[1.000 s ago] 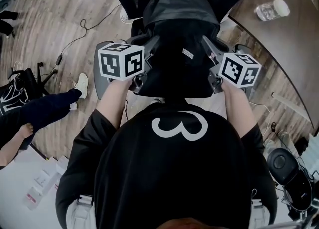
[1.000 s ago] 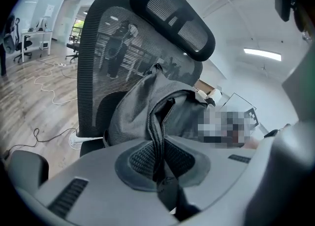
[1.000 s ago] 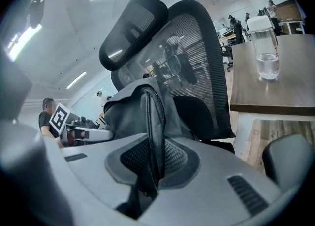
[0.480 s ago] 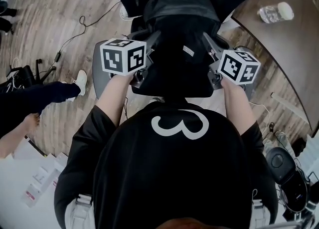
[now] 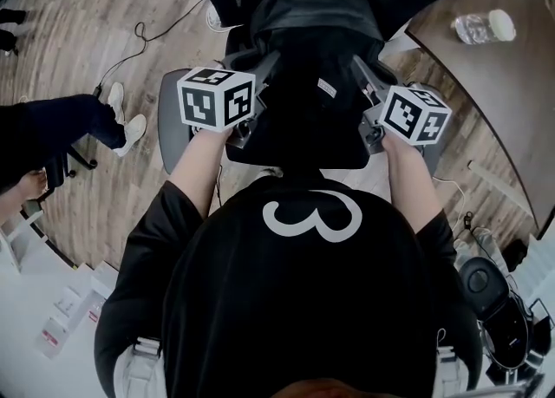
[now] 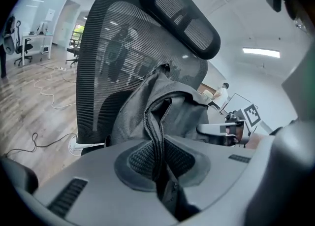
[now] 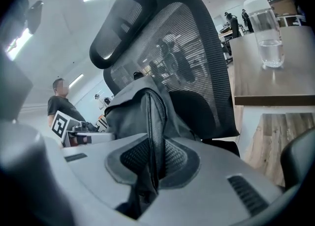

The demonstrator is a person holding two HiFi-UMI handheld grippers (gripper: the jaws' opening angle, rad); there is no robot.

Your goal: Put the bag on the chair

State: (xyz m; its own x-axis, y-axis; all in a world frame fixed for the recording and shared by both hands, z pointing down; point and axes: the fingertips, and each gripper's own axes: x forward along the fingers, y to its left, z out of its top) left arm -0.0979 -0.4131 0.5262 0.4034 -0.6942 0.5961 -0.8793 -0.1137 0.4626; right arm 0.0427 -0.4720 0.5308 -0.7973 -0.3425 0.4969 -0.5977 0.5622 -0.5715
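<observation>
Over the black mesh office chair [image 6: 106, 57], the dark grey fabric bag [image 6: 172, 107] has edged slightly closer to the backrest vs a sec ago. Left gripper [image 6: 160, 171] & right gripper [image 7: 147, 168] jaws stay clenched on the bag's edges, so placement is prob. near, release pending.

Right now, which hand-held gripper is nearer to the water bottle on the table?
Right. The right hand-held gripper holds the bag on the side facing the water bottle; the left hand-held gripper holds its far side, across the bag from the bottle.
</observation>
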